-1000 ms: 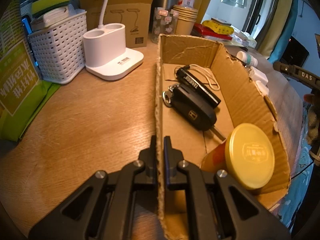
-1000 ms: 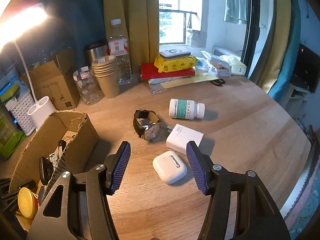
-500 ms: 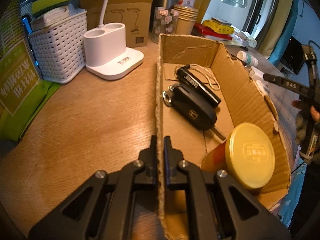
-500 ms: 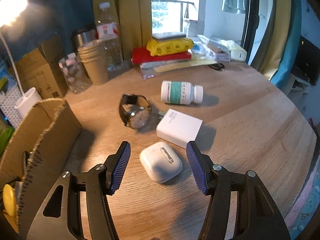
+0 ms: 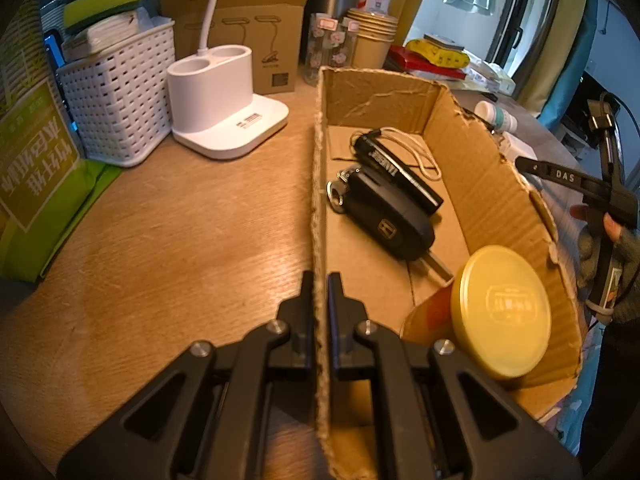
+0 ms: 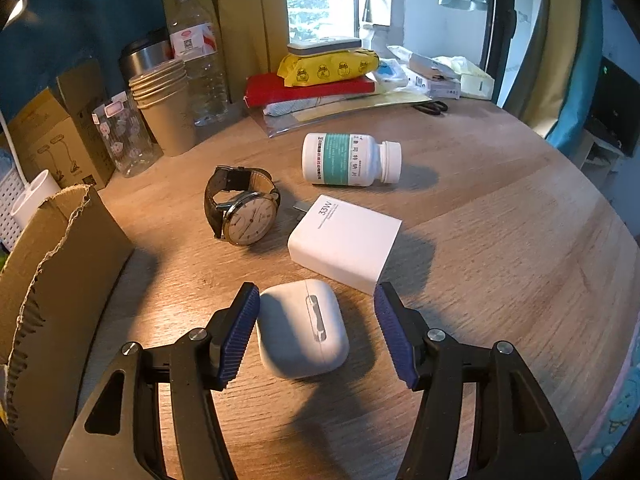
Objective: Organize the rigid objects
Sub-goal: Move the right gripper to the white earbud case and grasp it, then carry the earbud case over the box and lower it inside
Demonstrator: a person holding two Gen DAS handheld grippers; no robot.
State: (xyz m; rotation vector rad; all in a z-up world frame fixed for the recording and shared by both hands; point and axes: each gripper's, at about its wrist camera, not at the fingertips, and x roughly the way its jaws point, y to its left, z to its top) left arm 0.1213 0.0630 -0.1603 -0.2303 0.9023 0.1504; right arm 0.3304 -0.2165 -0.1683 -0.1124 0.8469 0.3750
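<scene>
My left gripper (image 5: pixel 320 280) is shut on the near side wall of the cardboard box (image 5: pixel 492 184). Inside the box lie a black car key (image 5: pixel 392 220), a black flashlight (image 5: pixel 396 170) with a cord and a yellow-lidded jar (image 5: pixel 500 312). In the right wrist view my right gripper (image 6: pixel 316 310) stands open just above the wooden table, its blue pads on either side of a white earbud case (image 6: pixel 300 334) without pressing it. Beyond the case lie a white charger block (image 6: pixel 344 238), a wristwatch (image 6: pixel 244 212) and a white pill bottle (image 6: pixel 348 159) on its side.
A white lamp base (image 5: pixel 224 108), a white woven basket (image 5: pixel 120 92) and a green pack (image 5: pixel 32 184) stand left of the box. Paper cups (image 6: pixel 166 112), a water bottle (image 6: pixel 198 52), a clear jar and stacked packets (image 6: pixel 320 80) line the table's far edge.
My right gripper has sunk and moved forward, so the earbud case now lies between its pads. The left gripper and the box have kept still.
</scene>
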